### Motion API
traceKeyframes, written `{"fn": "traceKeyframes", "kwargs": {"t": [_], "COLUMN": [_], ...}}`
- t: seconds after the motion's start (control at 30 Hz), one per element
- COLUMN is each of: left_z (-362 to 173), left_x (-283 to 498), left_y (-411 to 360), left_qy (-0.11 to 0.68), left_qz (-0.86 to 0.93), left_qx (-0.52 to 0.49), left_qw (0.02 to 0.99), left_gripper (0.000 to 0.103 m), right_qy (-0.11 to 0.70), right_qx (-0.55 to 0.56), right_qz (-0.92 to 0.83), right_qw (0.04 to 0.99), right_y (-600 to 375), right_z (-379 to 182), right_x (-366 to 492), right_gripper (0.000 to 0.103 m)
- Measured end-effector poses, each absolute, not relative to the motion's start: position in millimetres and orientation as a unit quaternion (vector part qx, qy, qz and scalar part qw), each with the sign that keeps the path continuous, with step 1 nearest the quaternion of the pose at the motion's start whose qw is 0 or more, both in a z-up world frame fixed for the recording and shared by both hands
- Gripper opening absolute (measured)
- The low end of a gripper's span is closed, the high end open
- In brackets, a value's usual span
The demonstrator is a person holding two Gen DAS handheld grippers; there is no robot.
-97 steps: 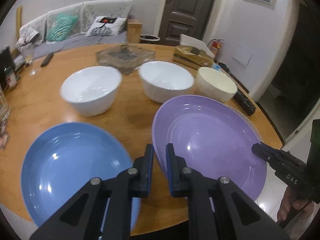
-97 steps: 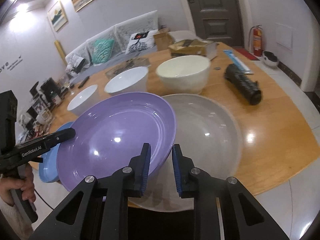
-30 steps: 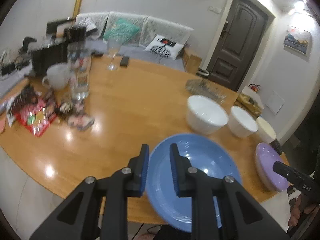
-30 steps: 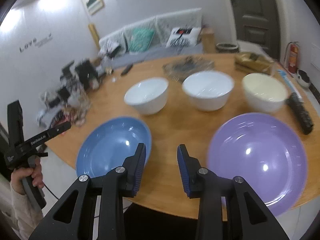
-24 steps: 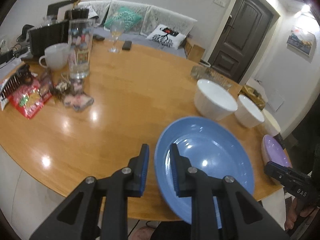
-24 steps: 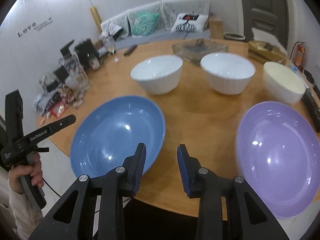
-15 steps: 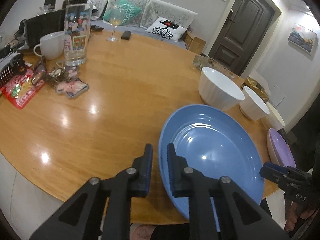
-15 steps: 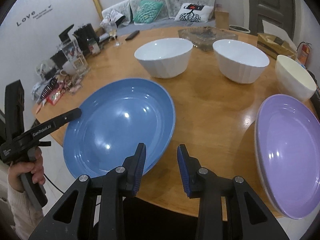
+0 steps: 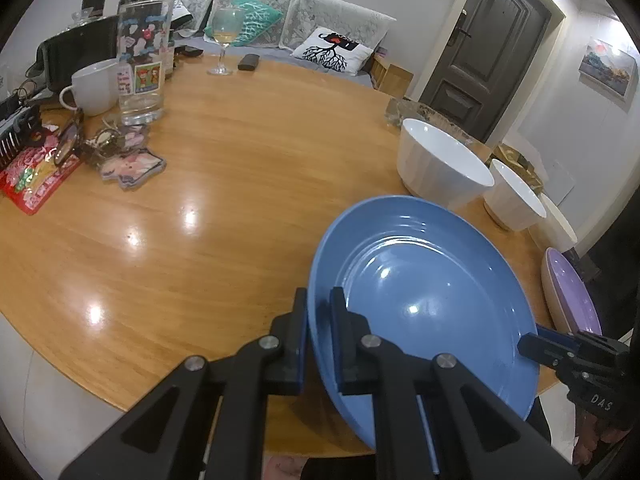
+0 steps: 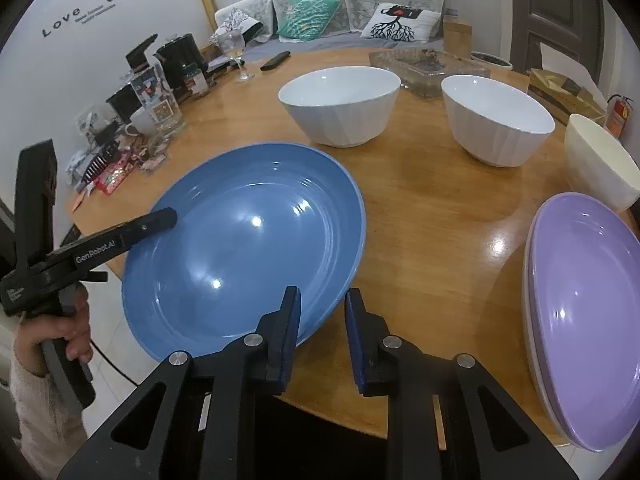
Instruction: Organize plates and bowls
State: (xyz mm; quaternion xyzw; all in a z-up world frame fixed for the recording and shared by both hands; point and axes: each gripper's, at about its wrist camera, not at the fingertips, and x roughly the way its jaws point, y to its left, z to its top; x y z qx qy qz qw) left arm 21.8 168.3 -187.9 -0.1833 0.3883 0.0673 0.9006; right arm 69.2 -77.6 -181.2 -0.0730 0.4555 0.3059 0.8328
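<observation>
Left tongs (image 9: 320, 312) have just been closing and now pinch the left rim of a round glossy blue plate (image 9: 420, 300) resting on the wooden bench (image 9: 200, 240). At the plate's opposite, near-right rim, the right tongs (image 10: 320, 320) have also just been closing, with the rim between their jaws. Further right, apart from it, lies a round glossy purple plate (image 10: 588, 320). Stacking likely means carrying the blue plate rightward, the right hand leading.

The purple plate (image 10: 588, 320) runs off the right wrist picture's edge; the plate beneath it shows only a pale rim (image 9: 550, 288).
</observation>
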Motion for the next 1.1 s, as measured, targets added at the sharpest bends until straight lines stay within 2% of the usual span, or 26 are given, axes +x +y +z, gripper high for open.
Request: {"fn": "traceKeyframes", "kwargs": {"t": [0.37, 0.67, 1.1], "left_z": [-171.7, -133.9, -84.2], "left_x": [29.0, 25.1, 46.8], "left_y": [147.6, 131.7, 51.1], "left_qy": [0.387, 0.36, 0.332], "left_qz": [0.061, 0.037, -0.016], "left_qx": [-0.146, -0.144, -0.093], "left_qw": [0.908, 0.921, 0.939], "left_gripper": [0.008, 0.008, 0.008], "right_qy": [0.454, 0.423, 0.376], "right_qx": [-0.058, -0.027, 0.03], "right_qz": [0.298, 0.304, 0.281], "right_qw": [0.837, 0.853, 0.883], "right_y": [-89.7, -116.7, -199.5], "right_z": [-186.9, -158.2, -131.8], "right_x": [77.3, 73.2, 68.3], "right_gripper": [0.018, 0.018, 0.02]}}
